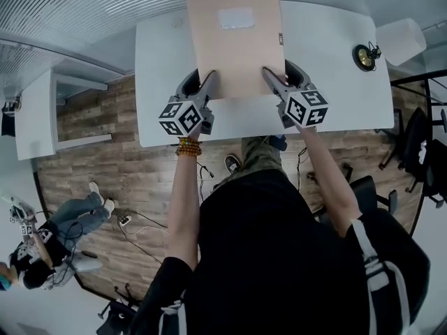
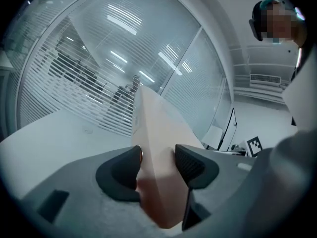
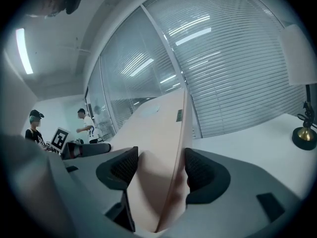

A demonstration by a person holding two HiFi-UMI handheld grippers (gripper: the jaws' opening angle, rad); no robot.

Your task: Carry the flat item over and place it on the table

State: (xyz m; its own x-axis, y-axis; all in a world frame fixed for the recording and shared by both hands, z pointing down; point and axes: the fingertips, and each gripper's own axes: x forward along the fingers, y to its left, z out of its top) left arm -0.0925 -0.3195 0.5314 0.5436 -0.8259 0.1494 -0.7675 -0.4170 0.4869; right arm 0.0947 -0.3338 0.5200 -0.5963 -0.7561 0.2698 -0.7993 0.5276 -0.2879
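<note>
1. Both claws are clamped on the flat board [image 1: 234,40]. The left gripper [image 1: 209,81] presses its jaws on the two faces of the board's near edge by the left corner. The right gripper [image 1: 269,75] bites the same edge by the right corner. Each pair of jaws stands fairly wide, with only the board between them.
2. White table [image 1: 335,75] — the largest thing here, a rounded slab standing on a wood floor [image 1: 140,180]. Everything below is placed against it.
3. Flat board — pale beige, over the table's middle. Its near edge lies just inside the table's near edge, and its far end runs past the table's far edge. Whether it touches the tabletop cannot be told; both gripper views show it tilted.
4. Lamp at the table's right end: its white shade [image 1: 400,40] hangs over the right edge, and its brass base [image 1: 363,56] stands on the top.
5. Marker cubes: the left one [image 1: 181,116] sits at the table's near edge, the right one [image 1: 307,107] just above it.
6. Pale label [image 1: 236,17] on the board, toward the table's far edge.
7. Dark tag [image 1: 281,39] on the board's right edge, over the tabletop.
</note>
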